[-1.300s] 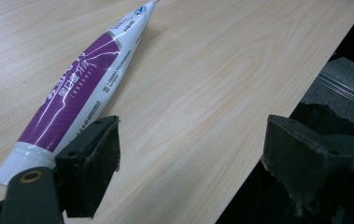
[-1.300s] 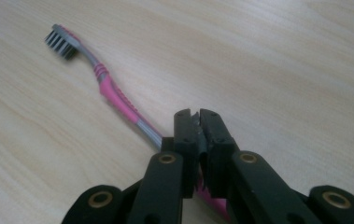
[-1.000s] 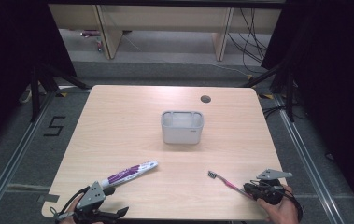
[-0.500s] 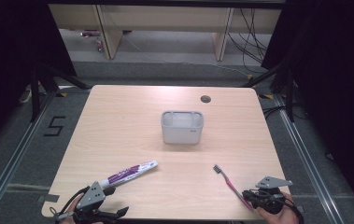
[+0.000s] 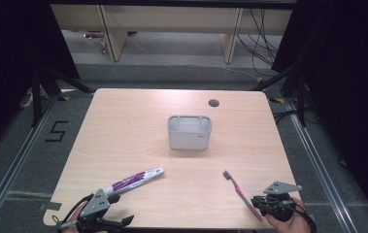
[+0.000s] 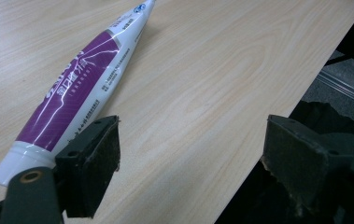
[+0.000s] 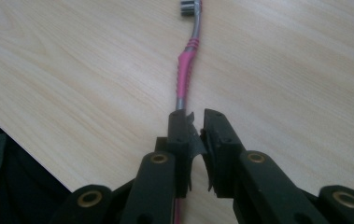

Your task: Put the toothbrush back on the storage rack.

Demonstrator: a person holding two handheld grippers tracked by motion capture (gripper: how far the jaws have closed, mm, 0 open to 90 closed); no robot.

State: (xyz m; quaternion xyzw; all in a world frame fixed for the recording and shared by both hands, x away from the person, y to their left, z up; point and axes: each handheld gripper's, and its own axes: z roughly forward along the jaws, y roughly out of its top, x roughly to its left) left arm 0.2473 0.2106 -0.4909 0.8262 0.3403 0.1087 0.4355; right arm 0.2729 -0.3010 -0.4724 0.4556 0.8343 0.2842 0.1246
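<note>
At the near right corner of the surface [image 5: 123, 126], the right tool [image 7: 194, 122] has its jaws pinched in on the handle end of a pink and grey toothbrush [image 7: 187, 67], with just a sliver of gap left between them in the right gripper view. The brush lies flat on the wood and points away from the tool, bristle head at the far end. From the high view you can see the same toothbrush [image 5: 240, 193] running diagonally up and to the left from the right tool [image 5: 261, 206], which sits in the person's right hand [image 5: 288, 221] right at the surface's edge.

Over at the near left corner, the left tool [image 6: 188, 158] is wide open and holding nothing. Its one jaw sits just beside the crimped end of a purple and white toothpaste tube [image 6: 79, 86], maybe touching, hard to say. The other jaw hangs out past the edge.

Further back, near the middle, there's a small grey holder box [image 5: 189, 132] standing on its own, well apart from both tools.
</note>
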